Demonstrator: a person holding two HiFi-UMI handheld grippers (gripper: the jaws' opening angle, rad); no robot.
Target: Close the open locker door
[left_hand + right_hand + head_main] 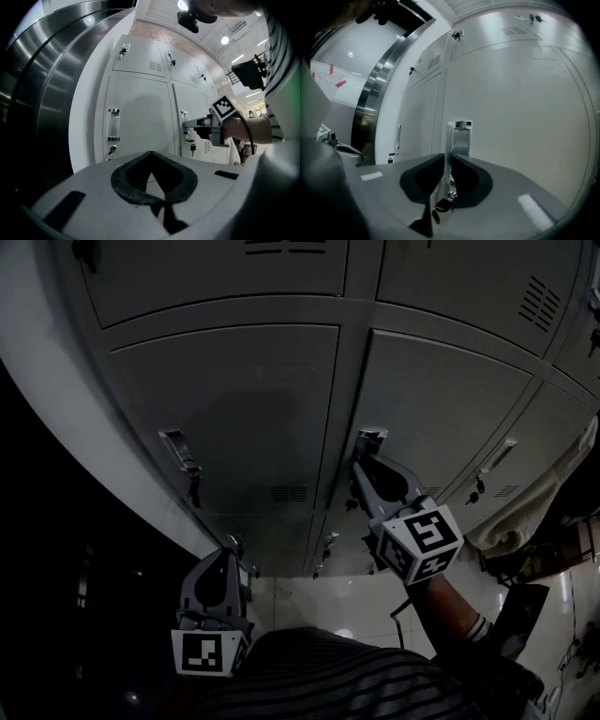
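A bank of grey lockers (234, 409) fills the head view. My right gripper (361, 462) reaches up to the metal handle (372, 439) at the left edge of the right middle locker door (450, 409). In the right gripper view that handle (459, 138) stands upright between the jaws, which are shut on its lower part. I cannot tell whether this door is ajar or flush. My left gripper (228, 554) hangs low and left of it, away from the lockers, jaws shut on nothing (151, 176). From the left gripper view the right gripper (187, 124) shows at the handle.
The neighbouring door has its own handle (178, 451) with a key below (194, 491). A pale cloth (534, 493) hangs at the right. A curved steel column (42, 93) borders the lockers on the left. My striped shirt (328, 681) fills the bottom.
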